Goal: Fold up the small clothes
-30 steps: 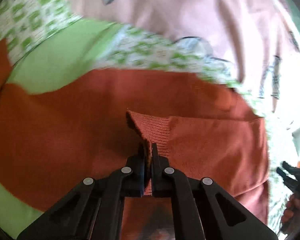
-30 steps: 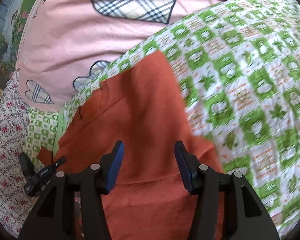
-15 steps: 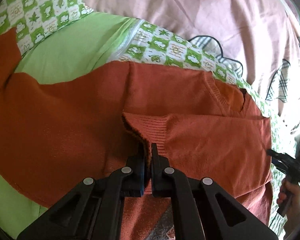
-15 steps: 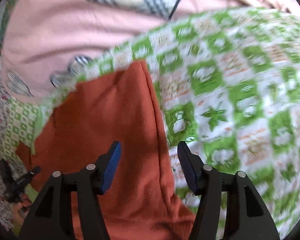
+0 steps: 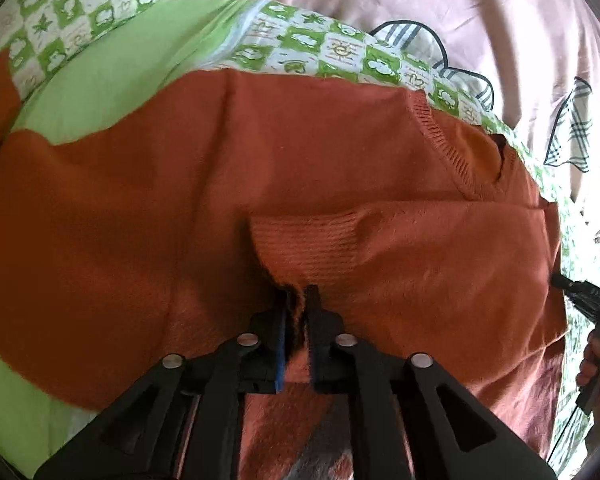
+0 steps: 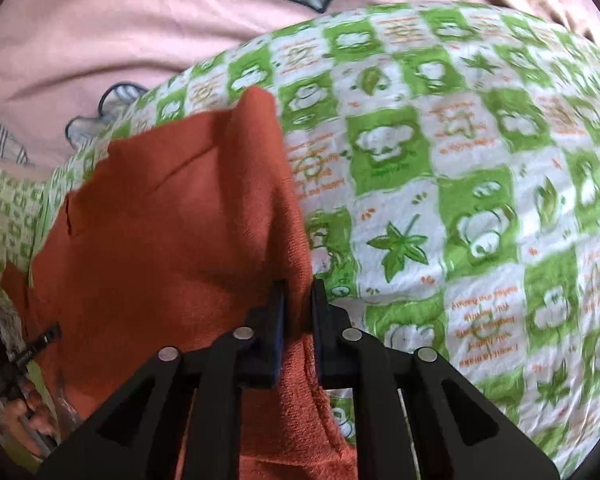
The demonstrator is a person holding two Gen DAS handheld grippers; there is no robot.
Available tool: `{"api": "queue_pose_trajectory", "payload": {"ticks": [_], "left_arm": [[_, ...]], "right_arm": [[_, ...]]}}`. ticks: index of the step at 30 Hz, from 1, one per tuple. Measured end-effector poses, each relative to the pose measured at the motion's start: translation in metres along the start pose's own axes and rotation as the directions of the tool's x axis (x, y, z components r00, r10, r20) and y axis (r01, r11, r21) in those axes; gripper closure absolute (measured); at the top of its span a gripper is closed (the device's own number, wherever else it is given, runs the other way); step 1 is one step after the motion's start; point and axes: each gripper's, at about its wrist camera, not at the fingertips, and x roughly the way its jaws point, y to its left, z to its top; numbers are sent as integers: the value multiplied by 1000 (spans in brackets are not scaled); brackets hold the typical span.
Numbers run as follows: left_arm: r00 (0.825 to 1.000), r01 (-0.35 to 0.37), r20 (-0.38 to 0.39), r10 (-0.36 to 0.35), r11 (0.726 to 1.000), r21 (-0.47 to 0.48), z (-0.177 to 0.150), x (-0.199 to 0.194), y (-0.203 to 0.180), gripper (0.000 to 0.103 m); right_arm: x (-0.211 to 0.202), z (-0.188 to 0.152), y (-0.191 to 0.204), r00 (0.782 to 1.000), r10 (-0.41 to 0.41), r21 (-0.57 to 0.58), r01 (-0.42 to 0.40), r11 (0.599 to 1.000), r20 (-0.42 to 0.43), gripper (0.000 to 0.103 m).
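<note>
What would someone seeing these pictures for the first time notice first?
The rust-orange sweater fills the middle of both views, spread over a green-and-white checked sheet. The left gripper pinches its ribbed cuff, folded across the body, and the right gripper is shut on the sweater's edge.

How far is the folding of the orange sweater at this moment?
Done: one sleeve lies folded across the orange sweater. In hand: the left hand-held gripper pinches the ribbed cuff, and the right hand-held gripper pinches the sweater's side edge on the green checked blanket. Left: the other sleeve and the body fold.
</note>
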Motion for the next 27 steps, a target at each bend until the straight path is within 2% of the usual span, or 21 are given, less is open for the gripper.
{"api": "queue_pose_trajectory", "payload": {"ticks": [3, 4, 5, 8, 10, 12, 13, 15, 17, 20, 23, 27], "left_arm": [[1000, 8, 6, -8, 1000, -12, -10, -18, 9, 88], [1000, 11, 8, -11, 1000, -30, -16, -25, 14, 86], [1000, 11, 10, -10, 999, -50, -23, -32, 20, 80], [1000, 12, 26, -9, 994, -113, -39, -50, 37, 69], [999, 12, 42, -5, 985, -172, -50, -63, 52, 66], [997, -33, 57, 46, 978, -205, -59, -76, 66, 52], [995, -59, 70, 76, 975, -216, -62, -83, 74, 51], [988, -117, 72, 137, 966, -229, -59, -89, 89, 44], [978, -170, 78, 195, 953, -252, -55, -96, 107, 39], [959, -223, 100, 264, 924, -310, -37, -105, 142, 30], [942, -239, 130, 310, 889, -391, -16, -113, 187, 28], [939, -201, 146, 311, 842, -500, 8, -111, 244, 26]], "right_arm": [[-29, -12, -2, 999, 38, 44, -40, 998, 36, 69], [-39, -19, 1, 997, 61, 51, -64, 997, 47, 61], [-46, -24, 4, 996, 80, 45, -82, 996, 51, 52], [-60, -52, 21, 989, 144, -6, -144, 990, 35, 38], [-60, -70, 37, 985, 171, -38, -171, 985, -3, 35], [-56, -85, 54, 981, 187, -68, -190, 979, -48, 34], [-53, -93, 63, 977, 201, -80, -206, 975, -72, 32], [-50, -105, 75, 969, 231, -88, -239, 967, -92, 27], [-50, -114, 82, 962, 252, -82, -261, 962, -101, 15], [-48, -120, 101, 959, 264, -87, -273, 958, -107, 9], [-49, -123, 116, 945, 307, -77, -316, 946, -109, 9], [-45, -131, 124, 939, 309, -49, -320, 946, -153, 7]]}}
